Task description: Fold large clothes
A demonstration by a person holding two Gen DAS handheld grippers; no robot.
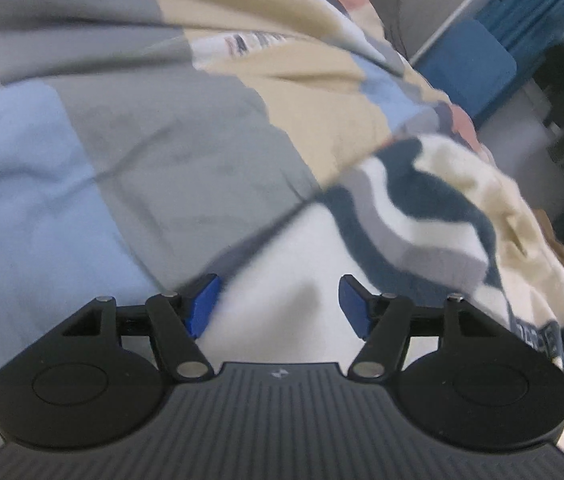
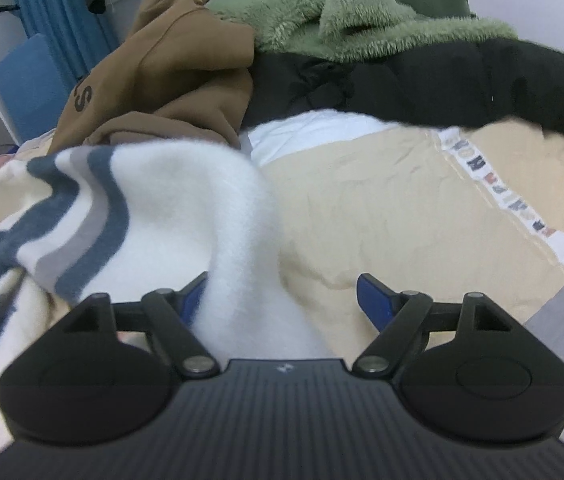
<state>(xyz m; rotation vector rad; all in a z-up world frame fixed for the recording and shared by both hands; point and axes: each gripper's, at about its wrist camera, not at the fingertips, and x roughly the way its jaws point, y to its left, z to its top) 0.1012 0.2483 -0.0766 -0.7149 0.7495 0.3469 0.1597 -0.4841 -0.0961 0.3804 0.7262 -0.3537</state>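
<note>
Nearest you, in the left wrist view, your left gripper (image 1: 280,306) sits at the bottom centre with its jaws apart and nothing pinched; only white fleece lies under the gap. In the right wrist view your right gripper (image 2: 282,304) also has its jaws apart. A fold of the same fleece runs down between them, lying against the left blue pad, but nothing presses on it, so it reads as released, not held.

The task's thing is the striped fleece garment (image 2: 130,216): white with navy and grey bands, bunched at the left and centre of the right view and at the right of the left view (image 1: 422,216). It lies on a patchwork quilt (image 1: 142,152) of grey, blue and beige blocks.

Further up the right view, 3 other clothes wait in a pile: a brown hoodie (image 2: 170,68), a black garment (image 2: 442,84) and a green fleece (image 2: 322,8) at the top.

You appear to be between grips, with the garment still crumpled and no clean fold showing. The next move calls for finding 2 matching edges or corners, closing 1 gripper on each, and spreading the fleece flat before you fold it. The image blur leaves the hem unclear, so choose the edge carefully.
</note>
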